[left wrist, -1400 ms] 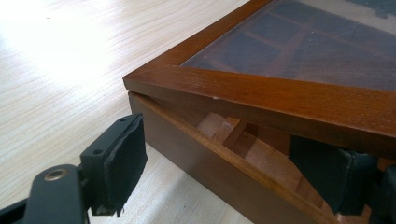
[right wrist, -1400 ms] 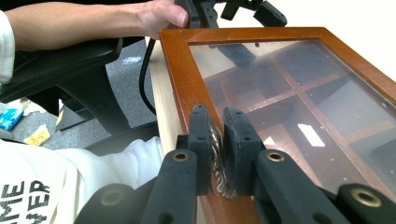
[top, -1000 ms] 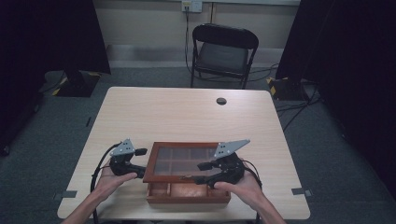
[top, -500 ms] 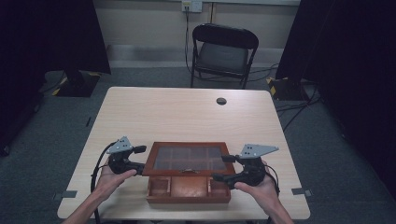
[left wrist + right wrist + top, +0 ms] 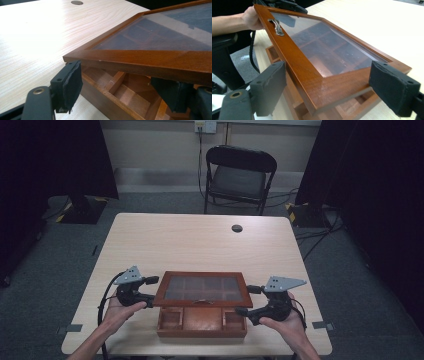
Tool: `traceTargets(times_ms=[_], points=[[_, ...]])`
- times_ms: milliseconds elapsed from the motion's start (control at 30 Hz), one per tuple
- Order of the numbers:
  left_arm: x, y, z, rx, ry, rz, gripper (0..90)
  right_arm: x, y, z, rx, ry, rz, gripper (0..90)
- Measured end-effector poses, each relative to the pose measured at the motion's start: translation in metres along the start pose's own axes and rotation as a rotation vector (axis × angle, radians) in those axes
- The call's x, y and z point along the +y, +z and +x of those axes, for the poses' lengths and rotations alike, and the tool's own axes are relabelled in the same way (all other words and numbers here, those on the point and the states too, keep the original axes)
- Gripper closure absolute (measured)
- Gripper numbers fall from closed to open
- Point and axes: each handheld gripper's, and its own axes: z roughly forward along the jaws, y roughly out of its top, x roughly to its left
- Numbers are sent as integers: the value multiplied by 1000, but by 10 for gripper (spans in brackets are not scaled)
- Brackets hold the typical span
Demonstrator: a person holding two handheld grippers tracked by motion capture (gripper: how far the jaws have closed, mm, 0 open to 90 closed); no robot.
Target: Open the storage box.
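1. High view placed the wooden box (image 5: 202, 320) at the near edge of the table (image 5: 200, 245), midway between the near corners, with its glass lid (image 5: 202, 290) raised at the front.
2. Left gripper (image 5: 146, 292) stood at the lid's left side. Its jaws had just been closing with the lid's corner between them; one pad (image 5: 71, 82) stood clear of the wood, the other sat beneath the frame, contact not determinable.
3. Right gripper (image 5: 248, 301) stood at the lid's right side. Its jaws had just been opening and stood released, both pads clear of the lid's corner between them.
4. Metal handle (image 5: 276, 26) sat on the lid's front rail.
5. No brand, label or legible writing was observed on any item.
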Motion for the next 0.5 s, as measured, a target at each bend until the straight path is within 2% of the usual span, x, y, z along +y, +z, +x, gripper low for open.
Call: traceTargets(times_ms=[100,167,400,500], points=[[2,-1,-1,-12,-8,-27,255,-3,-3,-1,-17,-3,14,143],[5,-3,-3,-23,-13,-40,259,-7,-4,-4,-55,9,24,142],[7,-2,-4,-31,2,-40,265,-8,-3,-12,-81,23,19,142],[9,-3,-4,-18,-5,-40,274,-4,1,-17,-84,35,15,146]])
